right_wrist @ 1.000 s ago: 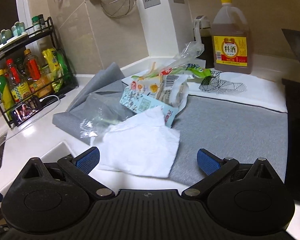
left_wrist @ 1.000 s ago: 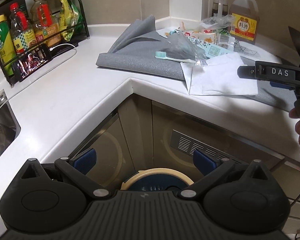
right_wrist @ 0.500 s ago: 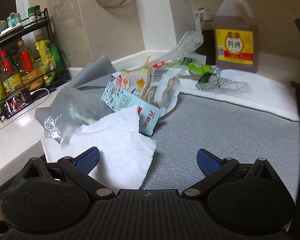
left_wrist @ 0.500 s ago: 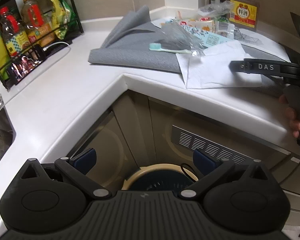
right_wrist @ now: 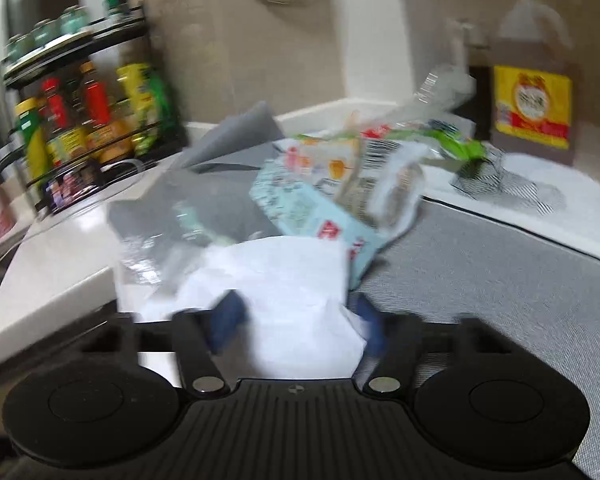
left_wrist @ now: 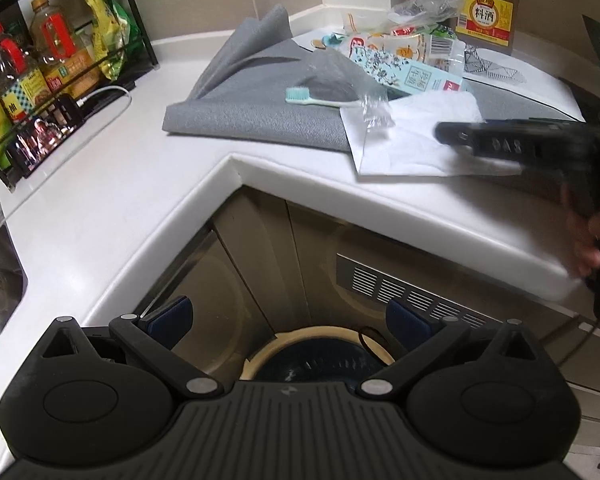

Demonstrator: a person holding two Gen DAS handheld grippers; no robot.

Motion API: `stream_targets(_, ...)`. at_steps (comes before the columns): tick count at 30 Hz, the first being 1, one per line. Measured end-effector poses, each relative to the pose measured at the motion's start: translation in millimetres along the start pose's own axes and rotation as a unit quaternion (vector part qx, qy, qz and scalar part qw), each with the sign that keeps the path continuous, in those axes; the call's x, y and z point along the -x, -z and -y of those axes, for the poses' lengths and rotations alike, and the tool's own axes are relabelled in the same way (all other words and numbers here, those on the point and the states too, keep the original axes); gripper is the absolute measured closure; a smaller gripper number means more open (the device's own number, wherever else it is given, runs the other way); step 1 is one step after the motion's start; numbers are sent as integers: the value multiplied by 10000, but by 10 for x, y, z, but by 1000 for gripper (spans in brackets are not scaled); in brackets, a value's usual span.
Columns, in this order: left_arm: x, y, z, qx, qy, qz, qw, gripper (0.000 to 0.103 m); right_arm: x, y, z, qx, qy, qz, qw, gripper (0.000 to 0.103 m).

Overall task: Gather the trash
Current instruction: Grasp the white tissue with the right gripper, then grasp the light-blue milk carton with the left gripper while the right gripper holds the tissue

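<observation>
Left gripper: matte black plastic body w/ ribbed grey-black centre plate and a small round logo. Two round domed housings at the sides, triangular cut-outs above them. Angled black link arms w/ silver pivot screws. Fingers carry dark blue pads.

Right gripper: same build, blurred; blue-padded fingers, silver screws. From the left wrist view its black side bears raised lettering, and bare skin of the right hand shows on the grip.

tissue: white, crumpled, on grey mat at counter edge
wrappers: printed packets heaped just behind, touching tissue
</observation>
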State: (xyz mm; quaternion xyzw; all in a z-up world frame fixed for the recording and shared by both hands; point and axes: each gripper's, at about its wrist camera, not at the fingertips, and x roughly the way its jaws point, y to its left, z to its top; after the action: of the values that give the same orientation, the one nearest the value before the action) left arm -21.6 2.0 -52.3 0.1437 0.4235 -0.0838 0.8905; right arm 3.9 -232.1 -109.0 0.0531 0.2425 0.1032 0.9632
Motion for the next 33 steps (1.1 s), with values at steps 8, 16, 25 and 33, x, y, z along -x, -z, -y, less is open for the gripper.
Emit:
stream_targets(8, 48, -179, 12, -58, -157, 198, 9997, 0, 361, -60, 117, 281, 173, 659, 9973, 100)
stream_targets(16, 44, -522, -14, 141, -356, 531, 9979, 0, 270, -71, 803, -275, 927, 612, 9934, 99)
stream_targets(25, -43, -1134, 78, 490, -263, 853, 9948, 0, 357, -21, 1127, -1144, 980, 975, 9838, 90)
stream_targets(33, 82, -1167, 193, 269, -110, 1107, 9934, 0, 374, -117, 987, -901, 672, 992, 9887, 12)
